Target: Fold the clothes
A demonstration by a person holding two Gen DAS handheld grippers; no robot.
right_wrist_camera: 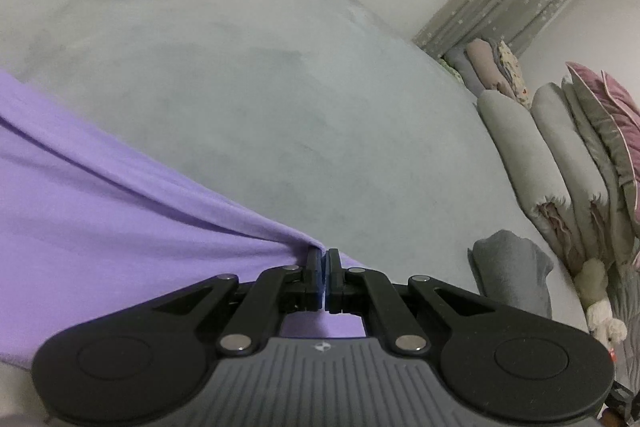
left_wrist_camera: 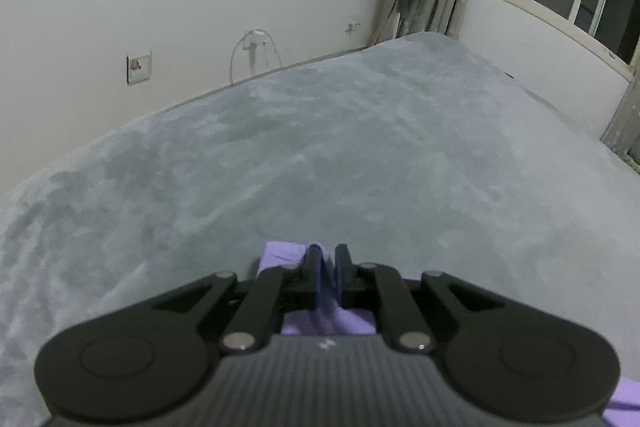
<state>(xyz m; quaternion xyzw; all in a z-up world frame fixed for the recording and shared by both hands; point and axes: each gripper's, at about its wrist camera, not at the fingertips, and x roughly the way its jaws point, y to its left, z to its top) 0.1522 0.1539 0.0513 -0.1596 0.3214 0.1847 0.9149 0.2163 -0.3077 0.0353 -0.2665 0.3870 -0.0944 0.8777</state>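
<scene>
The purple garment lies on the grey bed, w/ one edge drawn taut toward the right claw. In the right wrist view that claw is clenched on the corner of the cloth; a ridge of fabric runs from the pinch back across the sheet to the left of frame.

The left claw has a narrow gap between its jaws. A bit of purple fabric shows ahead of and under the fingers, and some cloth sits in the gap, but the pads don't look pressed onto it, so I read it as released or nearly so. No earlier pic, so can't say more.

What could go wrong, as I judge it:
- Uneven hold: the right is clamped and the left loose. If the right pulls or lifts now, the cloth skews and the fold line goes crooked.
- The left corner may drop short of where it should land, so the edges won't line up.
- The right pinch is only at the very corner. Thin stretchy fabric could slip out under tension, esp. w/ that taut ridge.
- The bed cover looks plush. Drag across it prob. bunches the garment instead of sliding it flat.
- The grey cloth lump and stacked bedding sit near the right side; a wide swing could snag them.
</scene>
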